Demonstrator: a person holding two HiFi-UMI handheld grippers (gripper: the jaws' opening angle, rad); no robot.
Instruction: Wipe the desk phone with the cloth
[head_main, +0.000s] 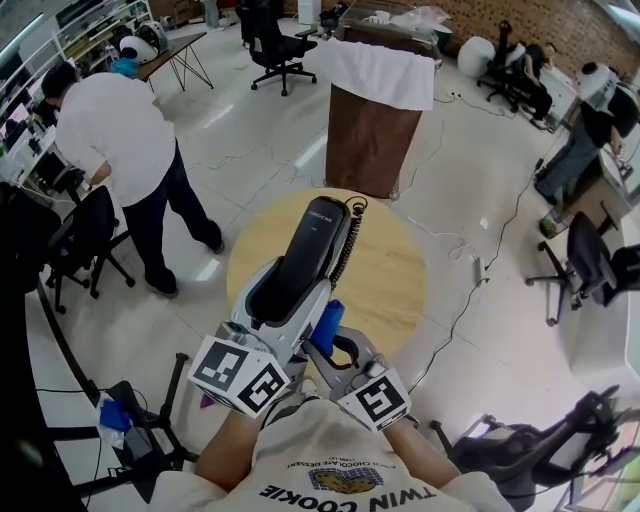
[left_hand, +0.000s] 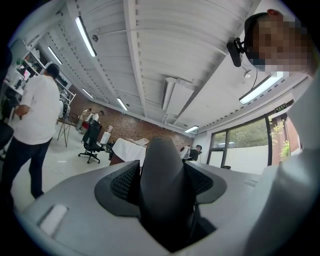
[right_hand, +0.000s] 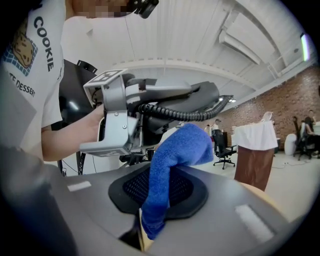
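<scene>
Blue floppy-looking cloth (head_main: 328, 322) pinched in right gripper (head_main: 340, 350); left gripper (head_main: 283, 325) clamps the stiff, probably slick phone (head_main: 312, 245) low down, centre frame.

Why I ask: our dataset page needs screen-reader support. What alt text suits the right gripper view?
The right gripper is clamped on a blue cloth that stands up between its jaws. Just beyond, the left gripper holds up a desk phone with a coiled cord, a brick wall far behind.
</scene>
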